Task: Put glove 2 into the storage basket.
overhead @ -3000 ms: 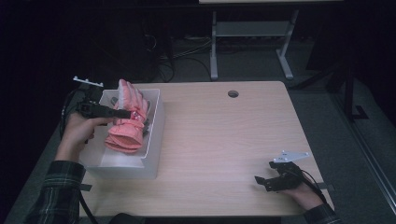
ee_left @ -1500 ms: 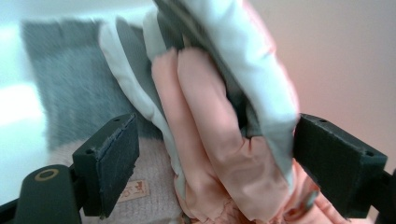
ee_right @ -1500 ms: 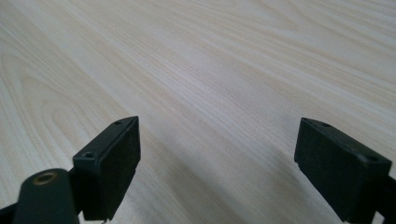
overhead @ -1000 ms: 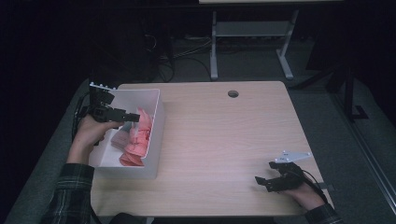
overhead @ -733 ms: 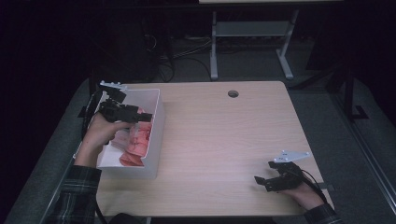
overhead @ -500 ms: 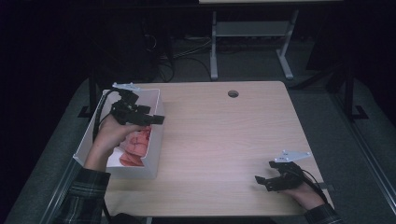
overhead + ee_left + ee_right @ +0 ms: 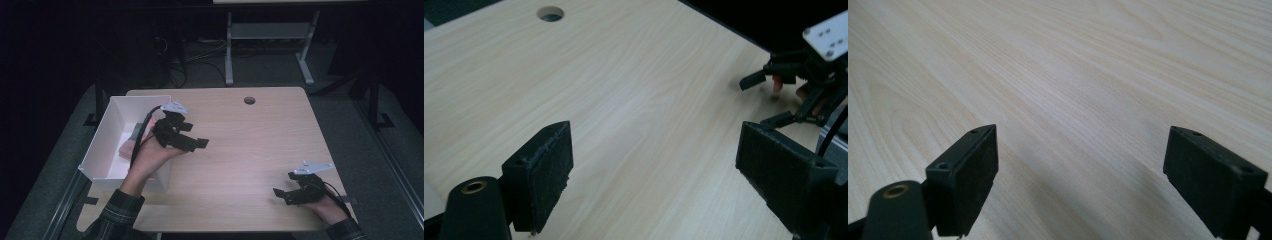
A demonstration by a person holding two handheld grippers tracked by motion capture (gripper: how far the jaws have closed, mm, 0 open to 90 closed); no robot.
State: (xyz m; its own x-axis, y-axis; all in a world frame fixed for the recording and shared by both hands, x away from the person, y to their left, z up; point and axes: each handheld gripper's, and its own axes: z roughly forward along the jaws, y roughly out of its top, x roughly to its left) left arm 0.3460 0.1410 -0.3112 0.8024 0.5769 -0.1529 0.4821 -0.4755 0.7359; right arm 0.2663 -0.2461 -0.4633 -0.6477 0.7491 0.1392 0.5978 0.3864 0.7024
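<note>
At nine o'clock I see the pink cloth [image 7: 131,146] lying in the white box [image 7: 112,129], my left gripper [image 7: 197,142] just right of it, jaws wide and empty, while my right gripper [image 7: 281,192] rests at four o'clock, jaws wide and empty too.

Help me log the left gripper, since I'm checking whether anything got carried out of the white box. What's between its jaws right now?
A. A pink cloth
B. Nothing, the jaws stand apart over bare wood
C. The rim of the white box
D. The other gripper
B: the left gripper has its jaws wide apart with bare table between them; the pink cloth lies in the white box.
</note>
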